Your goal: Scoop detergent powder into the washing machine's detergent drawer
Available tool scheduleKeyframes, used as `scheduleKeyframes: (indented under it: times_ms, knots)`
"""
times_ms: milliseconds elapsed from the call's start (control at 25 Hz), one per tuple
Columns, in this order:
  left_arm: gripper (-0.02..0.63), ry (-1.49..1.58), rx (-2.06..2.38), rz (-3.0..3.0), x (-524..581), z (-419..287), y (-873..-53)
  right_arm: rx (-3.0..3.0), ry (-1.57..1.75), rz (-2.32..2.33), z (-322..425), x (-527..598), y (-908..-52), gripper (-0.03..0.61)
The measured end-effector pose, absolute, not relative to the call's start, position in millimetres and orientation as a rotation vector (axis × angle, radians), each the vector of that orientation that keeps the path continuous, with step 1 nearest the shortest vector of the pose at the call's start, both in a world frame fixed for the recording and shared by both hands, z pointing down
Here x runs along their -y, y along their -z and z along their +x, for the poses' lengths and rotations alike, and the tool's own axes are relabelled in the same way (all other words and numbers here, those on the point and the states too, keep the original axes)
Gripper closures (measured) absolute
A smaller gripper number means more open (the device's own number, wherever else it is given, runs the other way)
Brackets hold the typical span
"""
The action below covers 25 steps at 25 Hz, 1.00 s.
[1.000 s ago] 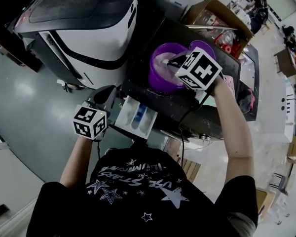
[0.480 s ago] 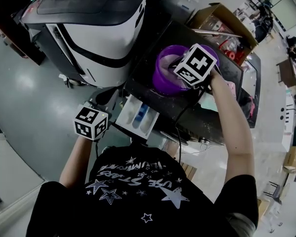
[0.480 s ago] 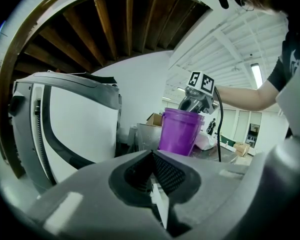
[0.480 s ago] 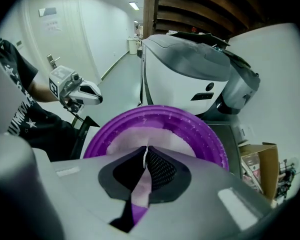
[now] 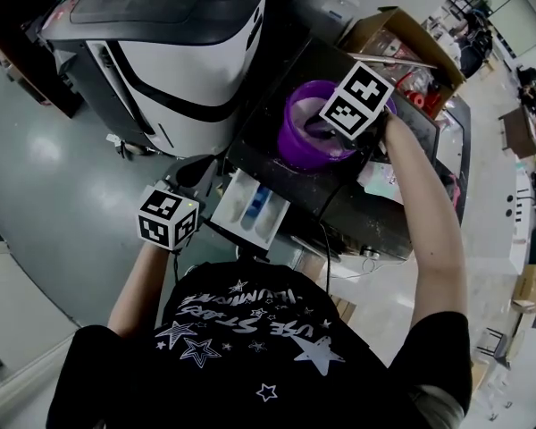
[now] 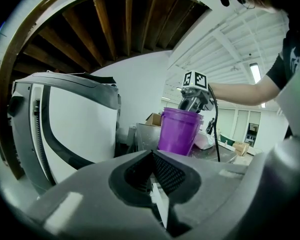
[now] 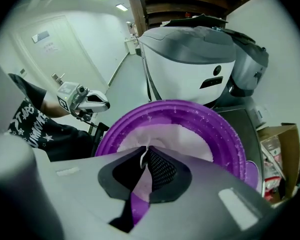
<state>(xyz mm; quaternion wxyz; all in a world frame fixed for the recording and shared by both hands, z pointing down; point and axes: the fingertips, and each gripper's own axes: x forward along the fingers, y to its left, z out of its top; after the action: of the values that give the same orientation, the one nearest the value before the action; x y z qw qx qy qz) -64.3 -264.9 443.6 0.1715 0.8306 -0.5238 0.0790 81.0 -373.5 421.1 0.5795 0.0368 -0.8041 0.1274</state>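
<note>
Purple plastic marks the round bucket [image 5: 297, 141] in the head view. It stands on a dark, scuffed top [image 5: 344, 202] with the right gripper [image 5: 332, 121] dipped into its mouth. The white detergent drawer [image 5: 250, 211], with a blue compartment, juts open from that top's front edge. The left gripper [image 5: 186, 181] hangs just beside the drawer. Both grippers carry cubes of black-and-white squares. A glossy white-and-black washing machine [image 5: 179, 70] stands behind, and an open cardboard box [image 5: 397, 34] sits past the bucket. The person's black shirt [image 5: 241, 329] bears white stars and lettering seen upside down; "STARS" is legible.

Left gripper view: the left gripper [image 6: 154, 176] has its meshed pads pressed together, with a pale sliver low in the slit. Ahead rises the ribbed bucket [image 6: 179, 131], with the right gripper [image 6: 194, 96] above its rim.

Right gripper view: the right gripper [image 7: 149, 159] is clamped on a thin purple handle [image 7: 136, 204], over white powder [image 7: 185, 141] heaped in the bucket [image 7: 215, 129].
</note>
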Motion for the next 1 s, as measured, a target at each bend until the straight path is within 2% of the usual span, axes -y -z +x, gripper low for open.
scheduleKeyframes:
  times_ms: [600, 1000]
  knots:
    - [0.614, -0.218, 1.434, 2.369, 255.6, -66.0, -445.5, 1.882, -0.58, 0.014, 77.6, 371.8, -412.0, 0.535]
    - [0.614, -0.233, 1.397, 2.391, 253.0, -64.6, -444.9, 1.888, -0.625, 0.081, 78.2, 374.7, -411.5, 0.538]
